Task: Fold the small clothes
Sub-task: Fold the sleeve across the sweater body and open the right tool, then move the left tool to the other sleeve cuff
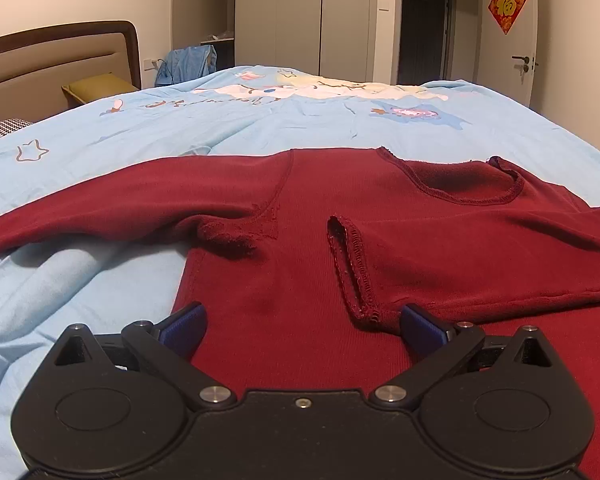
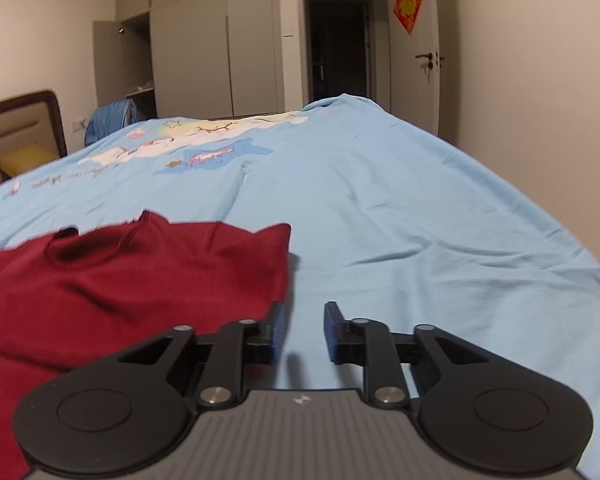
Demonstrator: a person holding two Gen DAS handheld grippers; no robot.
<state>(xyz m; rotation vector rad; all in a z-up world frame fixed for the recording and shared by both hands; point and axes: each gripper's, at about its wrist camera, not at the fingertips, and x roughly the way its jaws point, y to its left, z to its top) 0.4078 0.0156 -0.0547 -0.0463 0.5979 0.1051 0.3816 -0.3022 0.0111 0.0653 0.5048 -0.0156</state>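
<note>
**Folding a red top on the bed, right sleeve already turned in**

Lying flat on the light-blue bed cover (image 1: 260,128), the dark red top (image 1: 292,264) has its neckline (image 1: 464,184) at the far end, away from both tools, so its body runs lengthwise from the tools toward the wardrobe wall. The near hem is out of view. One sleeve (image 1: 80,204) stretches out sideways to the left of the neckline, crossing the body's long axis. On the other side the sleeve is doubled back over the chest, with its cuff (image 1: 352,268) ending close to the left tool. This looks like the first inward fold.

The left tool (image 1: 300,330) sits low over the body below the neckline, spread wide and holding nothing, probably placed to reach the outstretched sleeve. The right tool (image 2: 303,332) is parted and empty, just right of the top's folded right edge (image 2: 284,272), over bare cover.
</note>
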